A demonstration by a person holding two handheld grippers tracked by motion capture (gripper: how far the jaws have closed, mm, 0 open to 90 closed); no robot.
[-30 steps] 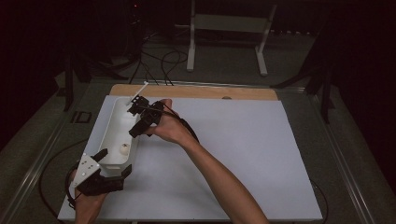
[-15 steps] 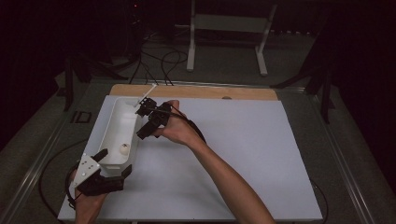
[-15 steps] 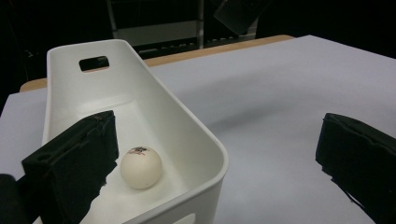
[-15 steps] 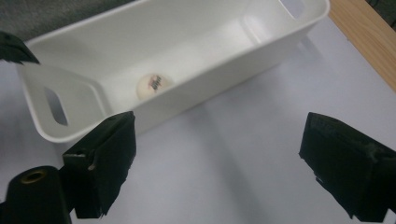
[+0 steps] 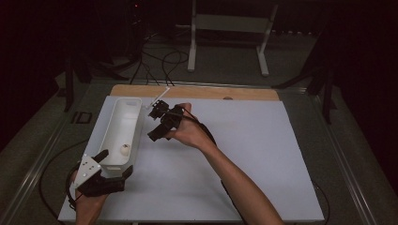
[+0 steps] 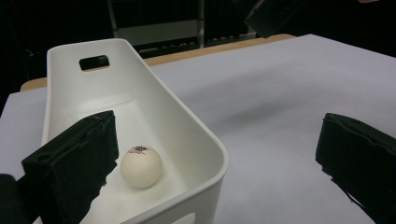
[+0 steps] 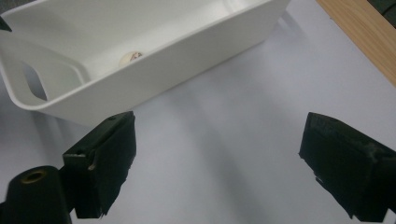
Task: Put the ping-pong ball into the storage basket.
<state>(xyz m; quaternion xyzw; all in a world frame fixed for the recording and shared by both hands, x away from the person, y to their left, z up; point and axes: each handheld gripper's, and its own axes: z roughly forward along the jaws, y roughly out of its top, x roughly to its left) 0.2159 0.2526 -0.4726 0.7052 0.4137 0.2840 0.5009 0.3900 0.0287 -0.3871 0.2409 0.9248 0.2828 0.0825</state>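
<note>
A long white bin [image 5: 117, 124] lies lengthwise on the left of the white sheet. A white ball [image 5: 125, 149] with a small print rests near its near end, also seen as the ball [image 6: 141, 166] and the ball [image 7: 130, 58]. My left gripper [image 5: 115, 165] is open at the bin's near end. In the left gripper view [image 6: 219, 144] one jaw sits inside the bin [image 6: 140, 107] beside the ball and the other outside over the sheet, with the bin's wall between them. My right gripper [image 5: 153, 124] hangs open and empty just right of the bin [image 7: 154, 51], low over the sheet [image 7: 219, 154].
The white sheet [image 5: 244, 154] covers most of the table, with broad bare room right of the person's forearm [image 5: 234, 178]. A wooden strip [image 5: 197, 92] runs along the far edge. A small black object [image 5: 82, 117] lies left of the sheet. Cables and a metal stand [image 5: 225, 28] are on the floor beyond.
The right gripper has drifted to the right, from over the bin's far part to beside its right wall. The left gripper and the bin have stayed put.
</note>
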